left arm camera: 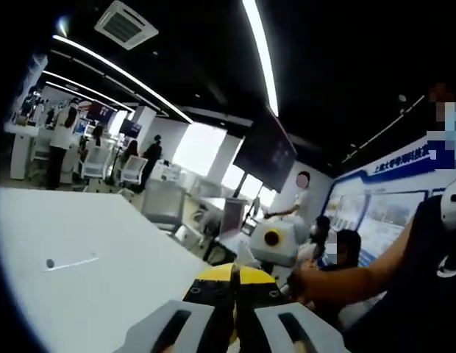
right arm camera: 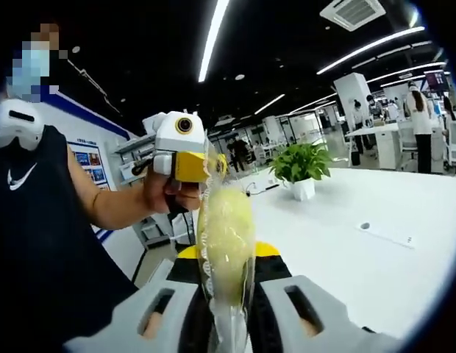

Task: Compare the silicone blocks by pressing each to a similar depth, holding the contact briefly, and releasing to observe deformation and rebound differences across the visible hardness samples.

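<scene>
Right gripper view: fingers (right arm camera: 226, 309) clamp a bagged yellowish block (right arm camera: 225, 228) above the white table's (right arm camera: 346, 243) open expanse.

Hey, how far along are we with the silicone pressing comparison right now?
Nothing finished can be confirmed. In hand: the right gripper is shut on a pale yellow block, held up off the white table, so one press is on. The left gripper is shut, empty. Left: release, watch the rebound, press the other samples; how many are done I cannot tell.
</scene>
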{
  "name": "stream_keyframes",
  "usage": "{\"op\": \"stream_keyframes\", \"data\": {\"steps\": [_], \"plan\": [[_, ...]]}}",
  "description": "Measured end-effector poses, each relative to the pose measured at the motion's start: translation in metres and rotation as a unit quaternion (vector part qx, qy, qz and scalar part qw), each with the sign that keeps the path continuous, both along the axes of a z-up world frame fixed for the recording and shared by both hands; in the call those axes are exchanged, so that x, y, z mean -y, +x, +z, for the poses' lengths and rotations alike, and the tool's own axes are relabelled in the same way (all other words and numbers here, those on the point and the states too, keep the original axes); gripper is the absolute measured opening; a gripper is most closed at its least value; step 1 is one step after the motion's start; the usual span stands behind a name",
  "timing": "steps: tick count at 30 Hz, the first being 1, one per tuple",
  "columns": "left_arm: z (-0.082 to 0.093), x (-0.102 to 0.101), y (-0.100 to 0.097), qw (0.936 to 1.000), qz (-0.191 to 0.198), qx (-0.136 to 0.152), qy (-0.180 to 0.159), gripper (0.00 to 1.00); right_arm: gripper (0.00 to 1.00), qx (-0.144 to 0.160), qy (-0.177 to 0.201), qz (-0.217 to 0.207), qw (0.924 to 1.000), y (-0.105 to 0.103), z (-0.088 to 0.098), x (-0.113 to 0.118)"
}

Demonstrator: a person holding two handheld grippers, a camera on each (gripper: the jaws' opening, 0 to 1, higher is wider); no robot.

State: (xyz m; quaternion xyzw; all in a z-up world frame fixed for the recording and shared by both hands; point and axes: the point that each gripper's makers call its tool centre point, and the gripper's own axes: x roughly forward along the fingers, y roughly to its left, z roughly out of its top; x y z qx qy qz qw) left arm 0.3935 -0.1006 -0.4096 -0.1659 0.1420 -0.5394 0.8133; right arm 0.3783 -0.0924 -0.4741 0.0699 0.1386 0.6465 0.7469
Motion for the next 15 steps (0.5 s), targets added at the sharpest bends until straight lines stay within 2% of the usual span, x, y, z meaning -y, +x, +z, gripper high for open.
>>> {"op": "stream_keyframes", "data": {"steps": [7, 11, 12, 15], "plan": [[0.006, 0.002, 0.003, 0.9999, 0.005, 0.001, -0.011, 0.00, 0.13, 0.037, 0.003, -0.007, 0.9993, 0.007, 0.004, 0.002], [0.006, 0.001, 0.007, 0.9998, 0.011, -0.003, -0.014, 0.00, 0.17, 0.036, 0.015, -0.017, 0.9991, 0.014, 0.004, 0.005], [0.006, 0.000, 0.008, 0.9998, 0.012, -0.004, -0.014, 0.00, 0.20, 0.036, 0.020, -0.020, 0.9990, 0.016, 0.004, 0.006], [0.002, -0.004, 0.013, 0.9997, 0.018, -0.009, -0.014, 0.00, 0.38, 0.052, 0.017, -0.038, 0.9978, 0.023, 0.002, 0.010]]}}
